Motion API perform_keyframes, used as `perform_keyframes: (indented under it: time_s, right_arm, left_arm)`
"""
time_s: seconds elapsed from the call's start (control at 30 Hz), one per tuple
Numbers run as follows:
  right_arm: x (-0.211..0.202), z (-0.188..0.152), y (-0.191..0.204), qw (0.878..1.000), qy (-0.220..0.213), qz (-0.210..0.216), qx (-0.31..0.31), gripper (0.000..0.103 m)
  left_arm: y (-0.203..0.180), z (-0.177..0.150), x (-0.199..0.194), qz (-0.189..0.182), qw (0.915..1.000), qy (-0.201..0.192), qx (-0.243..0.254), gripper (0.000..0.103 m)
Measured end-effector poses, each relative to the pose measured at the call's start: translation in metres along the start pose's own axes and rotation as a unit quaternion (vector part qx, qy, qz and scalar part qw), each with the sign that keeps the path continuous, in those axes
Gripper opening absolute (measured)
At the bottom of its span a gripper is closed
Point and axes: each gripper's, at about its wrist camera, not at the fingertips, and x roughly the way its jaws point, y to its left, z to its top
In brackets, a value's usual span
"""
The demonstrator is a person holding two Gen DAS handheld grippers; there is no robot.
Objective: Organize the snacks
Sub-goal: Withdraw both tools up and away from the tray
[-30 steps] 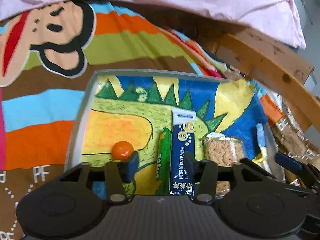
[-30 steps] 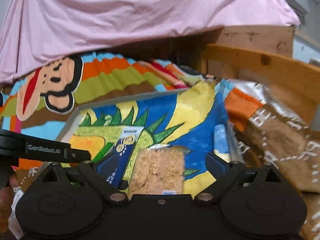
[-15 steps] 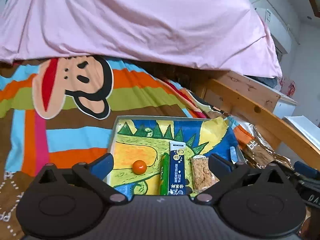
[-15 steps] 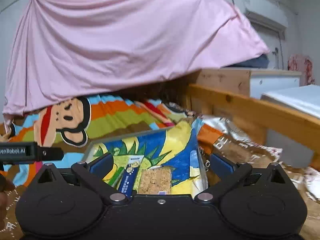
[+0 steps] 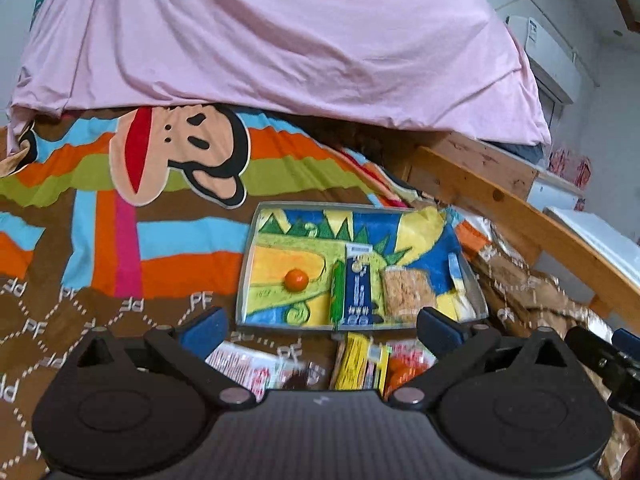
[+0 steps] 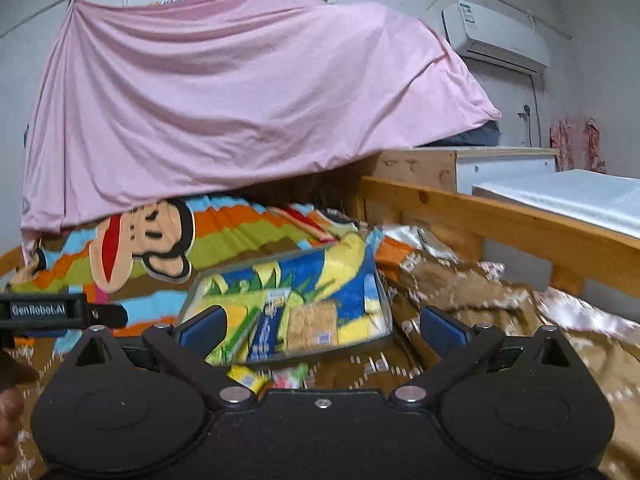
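On the bed, over a striped monkey-print blanket (image 5: 120, 240), sits a shallow grey tray (image 5: 245, 276) lined with a dinosaur-print cloth. Four snacks lie in it in a row: one small orange fruit (image 5: 296, 279), one green stick pack (image 5: 338, 296), one dark blue sachet (image 5: 359, 290) and one clear pack of brown crumbly biscuit (image 5: 406, 294).

Both grippers hang back from the tray, on its near side, with nothing between their pads. The left gripper (image 5: 320, 328) has its jaws spread wide, and the right gripper (image 6: 322, 326) likewise stands wide and empty.

Just outside the tray's near edge, loose on the blanket, lie the snacks not yet sorted: a yellow packet (image 5: 358, 364), a red-and-white wrapper (image 5: 244, 366) and something orange in a red-printed wrapper (image 5: 404, 364). Blur hides their exact count; at least three show in the left view and two in the right.

The step in hand looks like the pause between placements, choosing the next loose snack. The next move probably calls for lowering one gripper onto a flat packet, closing on its edge, then laying it beside the row in the tray, where bare cloth remains at the left and far side.
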Motion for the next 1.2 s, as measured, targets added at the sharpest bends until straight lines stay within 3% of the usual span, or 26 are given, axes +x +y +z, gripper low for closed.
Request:
perform_keyframes:
  time_s: [0.2,0.43,0.77,1.2]
  right_arm:
    - [-0.023,-0.023,0.004,0.999,0.034,-0.02,-0.024,0.102]
    - [-0.034,-0.039,0.0,0.997,0.061,-0.035,-0.022,0.102]
    - [-0.008,-0.055,-0.003,0.991,0.125,-0.041,-0.031,0.102]
    - [0.027,-0.064,0.009,0.984,0.173,-0.017,-0.043,0.102]
  left_arm:
    - [0.001,-0.023,-0.022,0.011,0.999,0.019,0.039,0.103]
    - [0.013,-0.05,-0.028,0.023,0.9986,0.033,0.034,0.103]
    - [0.023,-0.067,0.003,0.048,0.9932,0.1,0.035,0.103]
    - [0.021,-0.068,0.019,0.043,0.9922,0.109,0.045,0.103]
